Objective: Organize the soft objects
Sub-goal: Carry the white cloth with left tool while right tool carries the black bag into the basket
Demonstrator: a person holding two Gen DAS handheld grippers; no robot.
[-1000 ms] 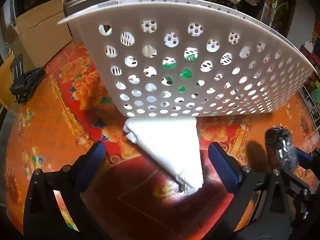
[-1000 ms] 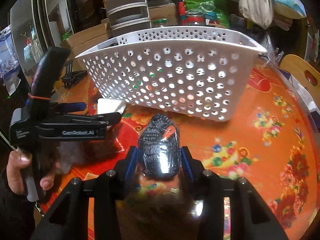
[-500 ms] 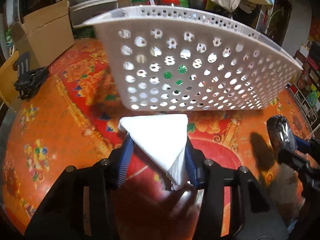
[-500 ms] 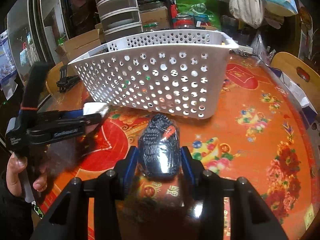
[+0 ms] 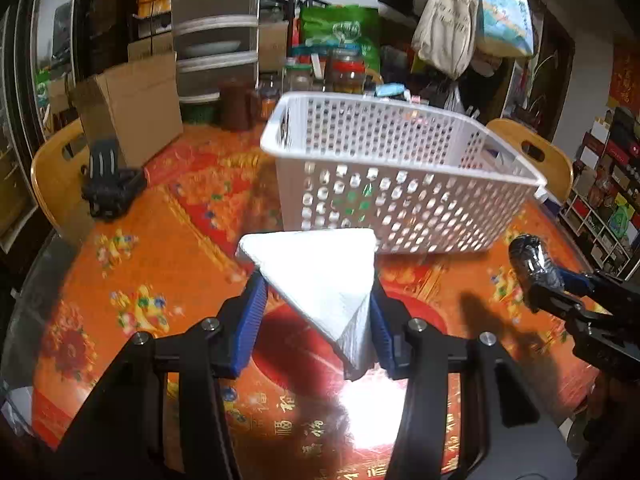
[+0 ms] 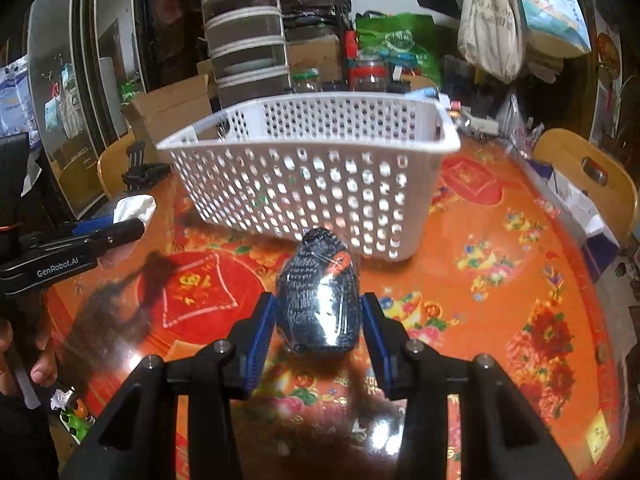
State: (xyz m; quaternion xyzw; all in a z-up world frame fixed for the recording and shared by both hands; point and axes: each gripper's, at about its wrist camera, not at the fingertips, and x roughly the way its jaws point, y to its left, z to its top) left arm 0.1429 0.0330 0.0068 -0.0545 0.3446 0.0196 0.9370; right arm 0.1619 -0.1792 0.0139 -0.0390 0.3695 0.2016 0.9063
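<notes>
My left gripper (image 5: 316, 304) is shut on a white folded tissue pack (image 5: 316, 276), triangular in view, held above the table in front of the white perforated basket (image 5: 400, 200). My right gripper (image 6: 318, 320) is shut on a dark knitted roll wrapped in clear plastic (image 6: 318, 300), also lifted, just short of the basket (image 6: 312, 184). In the left wrist view the roll (image 5: 534, 264) shows at the right. In the right wrist view the tissue pack (image 6: 134, 208) shows at the left.
The round table has an orange-red floral cover (image 6: 500, 280). A black clip stand (image 5: 108, 184) sits at its left edge, beside a cardboard box (image 5: 132, 116). Jars and bags (image 5: 344, 72) stand behind the basket. Wooden chairs (image 6: 588, 176) flank the table.
My left gripper closed on the tissue pack and lifted it off the table. Both grippers rose and drew back, so the basket's rim and inside now show.
</notes>
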